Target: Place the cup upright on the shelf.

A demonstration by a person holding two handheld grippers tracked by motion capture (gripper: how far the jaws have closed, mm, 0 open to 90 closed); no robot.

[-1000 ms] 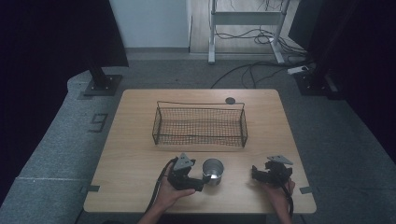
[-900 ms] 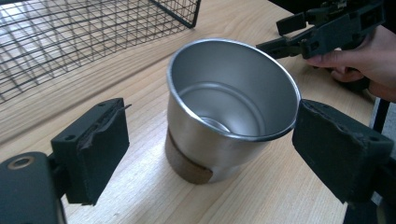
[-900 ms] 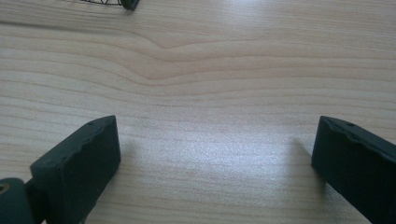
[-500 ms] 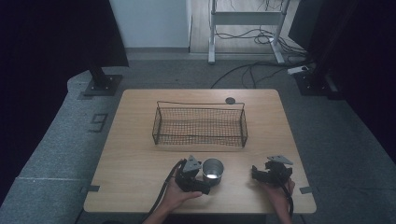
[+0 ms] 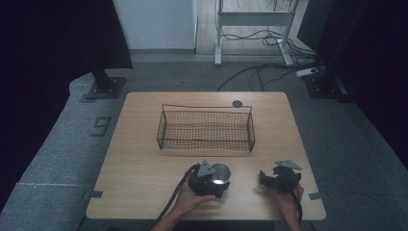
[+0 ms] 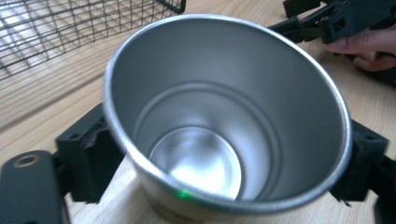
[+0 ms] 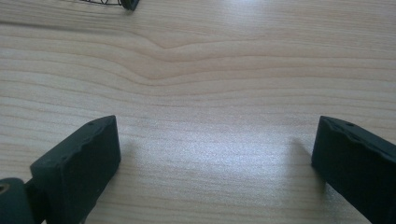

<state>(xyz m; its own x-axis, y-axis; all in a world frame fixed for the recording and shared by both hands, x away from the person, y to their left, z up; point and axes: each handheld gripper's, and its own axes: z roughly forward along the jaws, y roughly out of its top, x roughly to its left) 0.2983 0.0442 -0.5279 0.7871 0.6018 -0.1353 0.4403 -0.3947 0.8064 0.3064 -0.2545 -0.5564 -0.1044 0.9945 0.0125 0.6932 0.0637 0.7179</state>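
**Steel cup in left gripper, near table edge**

Item: metal cup [image 6: 224,121], shiny, empty, mouth open toward the left gripper's camera. Location: front part of the wooden table [image 5: 144,159], just in front of the wire basket [image 5: 206,129]. Left gripper [image 5: 208,179]: jaws flank the cup on both sides, pinching its wall. Right gripper [image 5: 278,178]: off to the right, apart from the cup; jaws spread wide over bare wood, nothing between them. Basket: black mesh, mid-table.

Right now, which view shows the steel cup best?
Left gripper view: the steel cup sits close up, open mouth and bare inside visible, between that gripper's jaws. High view shows it small beside the left gripper.
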